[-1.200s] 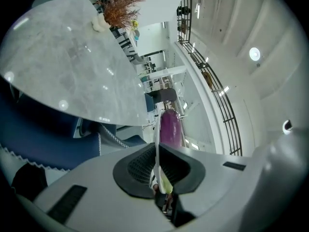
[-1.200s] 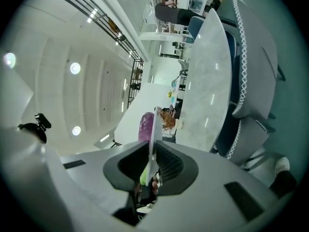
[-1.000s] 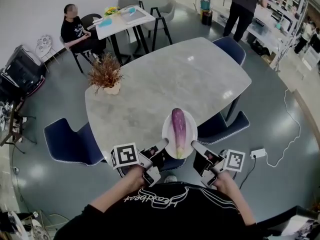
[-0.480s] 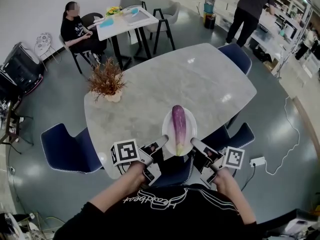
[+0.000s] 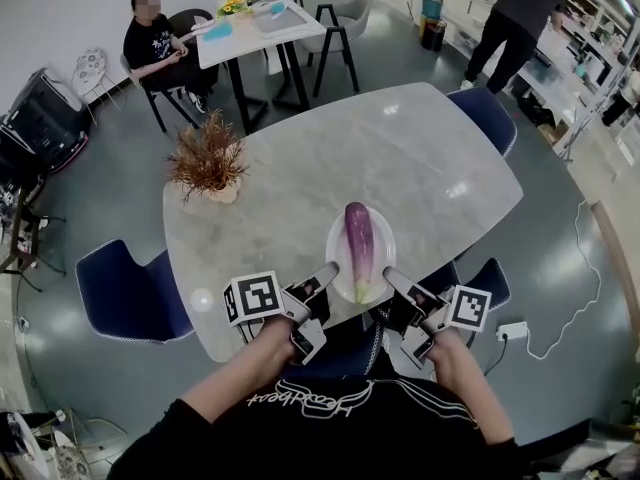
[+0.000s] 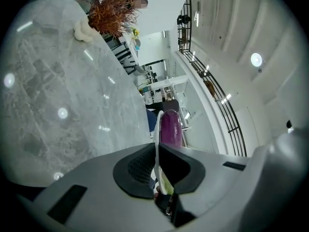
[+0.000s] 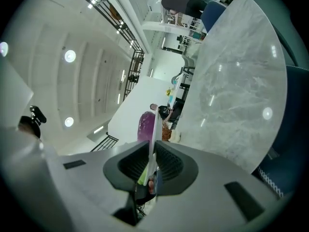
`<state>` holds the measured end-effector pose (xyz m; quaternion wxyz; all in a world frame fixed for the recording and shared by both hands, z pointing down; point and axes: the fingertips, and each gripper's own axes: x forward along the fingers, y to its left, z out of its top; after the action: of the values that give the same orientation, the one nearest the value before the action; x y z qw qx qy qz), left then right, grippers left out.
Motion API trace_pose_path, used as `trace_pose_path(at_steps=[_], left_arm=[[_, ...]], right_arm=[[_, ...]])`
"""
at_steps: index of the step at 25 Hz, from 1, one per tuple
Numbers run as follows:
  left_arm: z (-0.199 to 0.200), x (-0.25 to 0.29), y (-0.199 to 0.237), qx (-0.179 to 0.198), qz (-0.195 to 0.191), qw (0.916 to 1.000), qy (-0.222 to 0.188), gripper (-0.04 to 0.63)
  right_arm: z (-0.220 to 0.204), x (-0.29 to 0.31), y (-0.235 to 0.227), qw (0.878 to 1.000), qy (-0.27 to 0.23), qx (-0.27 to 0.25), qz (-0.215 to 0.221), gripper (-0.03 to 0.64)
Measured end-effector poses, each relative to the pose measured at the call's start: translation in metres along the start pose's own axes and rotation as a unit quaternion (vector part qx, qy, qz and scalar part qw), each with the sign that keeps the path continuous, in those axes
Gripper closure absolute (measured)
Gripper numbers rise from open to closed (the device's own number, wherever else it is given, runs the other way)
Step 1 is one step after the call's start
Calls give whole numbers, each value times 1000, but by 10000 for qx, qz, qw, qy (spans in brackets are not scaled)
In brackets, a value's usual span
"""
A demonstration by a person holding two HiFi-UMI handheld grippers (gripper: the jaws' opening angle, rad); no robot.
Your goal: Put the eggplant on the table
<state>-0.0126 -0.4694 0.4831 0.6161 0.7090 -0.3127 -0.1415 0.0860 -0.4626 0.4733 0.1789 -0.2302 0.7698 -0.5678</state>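
A purple eggplant (image 5: 359, 249) lies lengthwise on a small white plate (image 5: 336, 255) held over the near edge of the grey marble table (image 5: 340, 148). My left gripper (image 5: 326, 272) is shut on the plate's left rim and my right gripper (image 5: 391, 275) is shut on its right rim. In the left gripper view the plate rim (image 6: 157, 129) runs edge-on between the jaws of that gripper (image 6: 157, 152), with the eggplant (image 6: 170, 128) beyond. The right gripper view shows its gripper (image 7: 150, 152) clamped on the thin rim (image 7: 153, 127), the eggplant (image 7: 145, 126) behind it.
A dried plant in a pale pot (image 5: 208, 160) stands at the table's left end. Blue chairs (image 5: 128, 290) (image 5: 487, 114) (image 5: 472, 278) surround the table, one (image 5: 345, 346) right below the plate. A seated person (image 5: 158, 48), a standing person (image 5: 512, 13) and a floor power strip (image 5: 514, 330) lie farther off.
Both grippers have carried the plate and eggplant forward, from beside the table's near edge to over it. The grip on the rim is unchanged.
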Motion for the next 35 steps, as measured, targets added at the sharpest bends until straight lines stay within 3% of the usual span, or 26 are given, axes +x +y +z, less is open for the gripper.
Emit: trace_pose_path(at_steps=[10,15,21,24,35], left_arm=[[31,52,26,96,410,9989,-228,571],[43,72,55,-116,634,9975,-288,571],[43,89,88,-245,957,9948,-238,571],[43,94,105,-252,1112,9933,-204,571],[34,109,163,-498,1581,9861,-95,571]], right_arm=[[47,23,-44,9986,344,-181,-357,566],[62,39,-79,9980,472,-84,-412,566],[65,45,-118,9945,746,-192,-715,566],[63,43,-144,9888,908,-221,-1161,566],[50,45,-202,9775,1172,212,-1738,566]])
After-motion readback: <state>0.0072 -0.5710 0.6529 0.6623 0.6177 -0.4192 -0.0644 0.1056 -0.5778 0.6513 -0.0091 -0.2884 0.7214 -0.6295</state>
